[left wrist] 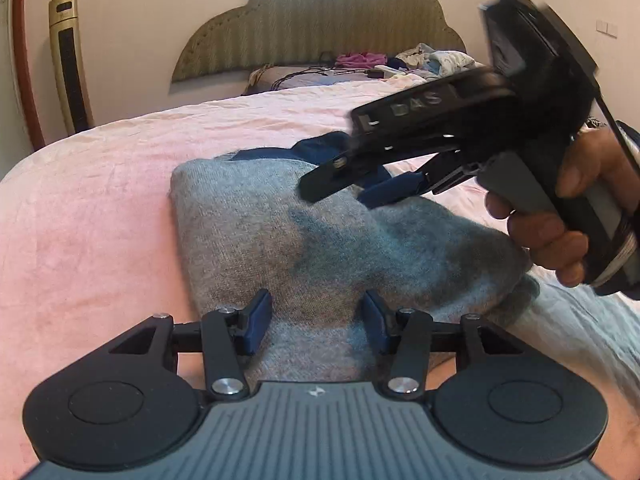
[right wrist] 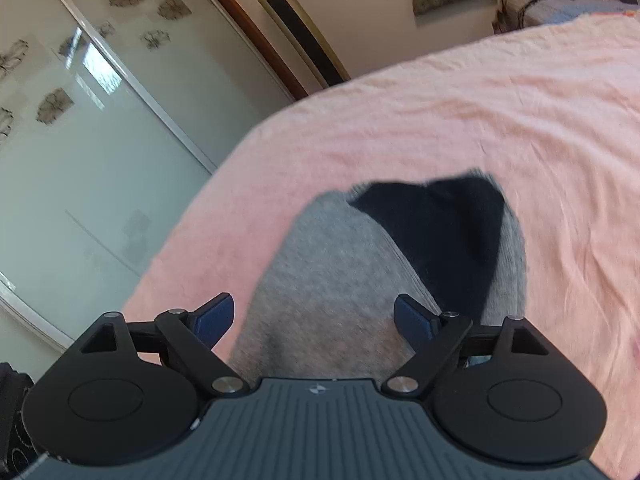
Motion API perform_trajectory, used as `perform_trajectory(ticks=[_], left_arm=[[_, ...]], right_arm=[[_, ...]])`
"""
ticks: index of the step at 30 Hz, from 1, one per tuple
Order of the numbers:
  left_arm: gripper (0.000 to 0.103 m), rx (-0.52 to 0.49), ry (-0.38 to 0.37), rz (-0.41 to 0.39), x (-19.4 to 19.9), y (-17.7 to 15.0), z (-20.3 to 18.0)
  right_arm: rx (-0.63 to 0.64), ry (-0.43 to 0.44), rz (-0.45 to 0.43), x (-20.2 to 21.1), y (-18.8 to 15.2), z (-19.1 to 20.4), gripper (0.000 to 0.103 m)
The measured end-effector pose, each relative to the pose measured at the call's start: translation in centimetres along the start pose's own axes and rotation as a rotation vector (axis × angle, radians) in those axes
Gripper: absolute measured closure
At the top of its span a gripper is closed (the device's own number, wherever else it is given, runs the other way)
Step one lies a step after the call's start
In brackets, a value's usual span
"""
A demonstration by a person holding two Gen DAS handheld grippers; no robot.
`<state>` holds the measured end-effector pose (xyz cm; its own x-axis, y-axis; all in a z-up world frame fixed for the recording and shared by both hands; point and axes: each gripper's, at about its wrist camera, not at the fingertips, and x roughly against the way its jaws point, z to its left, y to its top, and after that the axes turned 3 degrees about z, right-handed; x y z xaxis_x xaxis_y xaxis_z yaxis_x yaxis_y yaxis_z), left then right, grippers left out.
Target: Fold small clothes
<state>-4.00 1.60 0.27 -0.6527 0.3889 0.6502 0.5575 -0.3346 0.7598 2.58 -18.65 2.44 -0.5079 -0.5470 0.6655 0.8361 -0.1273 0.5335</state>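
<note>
- Through the left wrist camera, we are looking along our left gripper [left wrist: 316, 320], its jaws parted and holding nothing, with the near end of the grey sweater [left wrist: 288, 240] lying between and just beyond the blue fingertips [left wrist: 258, 320].
- The sweater is lying folded on the pink bedspread [left wrist: 100, 200], its long axis running away from this gripper toward the headboard [left wrist: 316, 28], with a dark blue patch [left wrist: 320, 150] showing at its far end.
- Over that far end our right gripper [left wrist: 348, 190] is hanging, tilted down and blurred, held in the right hand [left wrist: 560, 216]; its jaws are apart and gripping no cloth.
- Through the right wrist camera, our right gripper [right wrist: 314, 320] is showing released jaws, the sweater [right wrist: 332, 292] stretching straight ahead, the dark blue patch [right wrist: 440, 232] ahead and to the right on it.
- We judge the left gripper nearer the near edge and the right nearer the far end, so any next fold should be running along that long axis.
</note>
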Motion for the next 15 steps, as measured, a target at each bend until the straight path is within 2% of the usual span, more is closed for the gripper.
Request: perform_trajectory(ticks=[1,2,4,6,7,8,9,10,11,13,14,15], left_arm=[[0.054,0.02,0.01,-0.004,0.9,0.2,-0.1],[0.054,0.034,0.005,-0.02,1.8,0.2,-0.2],[0.052,0.025,-0.013,-0.041,2.9,0.0,-0.7],[0.048,0.036,-0.002,0.032,1.5,-0.5,-1.2],[0.048,0.035,0.006,0.054,0.7,-1.0,-1.3],[0.048,0.016,0.017,0.015,0.8,-1.5,-1.5],[0.048,0.004,0.028,0.011,0.9,-1.7,-1.7],[0.048,0.006,0.037,0.014,1.3,-1.7,-1.8],[0.048,0.015,0.04,0.013,2.1,-1.7,-1.8],[0.046,0.009,0.02,0.005,3.2,-2.0,-1.9],[0.043,0.0,0.033,0.016,3.0,-2.2,-1.8],[0.043,0.003,0.053,0.036,2.4,-2.5,-1.6]], right_arm=[[0.0,0.016,-0.041,0.5,-0.4,-0.5,0.031],[-0.037,0.023,-0.043,1.2,-0.6,-0.7,0.035],[-0.053,0.03,-0.067,3.1,-1.1,0.1,0.031],[-0.003,0.06,-0.096,4.3,-2.3,1.5,0.019],[0.0,0.068,-0.07,3.9,-2.8,1.7,0.015],[0.003,0.048,-0.025,3.0,-3.3,1.5,0.016],[0.01,0.023,-0.01,2.3,-4.1,0.9,0.026],[0.027,0.024,-0.052,2.6,-4.7,0.5,0.031],[0.008,0.026,-0.055,3.1,-4.9,0.4,0.034],[-0.04,0.027,-0.058,5.0,-5.6,0.9,0.033],[-0.021,0.047,-0.073,6.0,-6.2,1.4,0.028],[-0.006,0.056,-0.085,6.4,-7.0,1.7,0.016]])
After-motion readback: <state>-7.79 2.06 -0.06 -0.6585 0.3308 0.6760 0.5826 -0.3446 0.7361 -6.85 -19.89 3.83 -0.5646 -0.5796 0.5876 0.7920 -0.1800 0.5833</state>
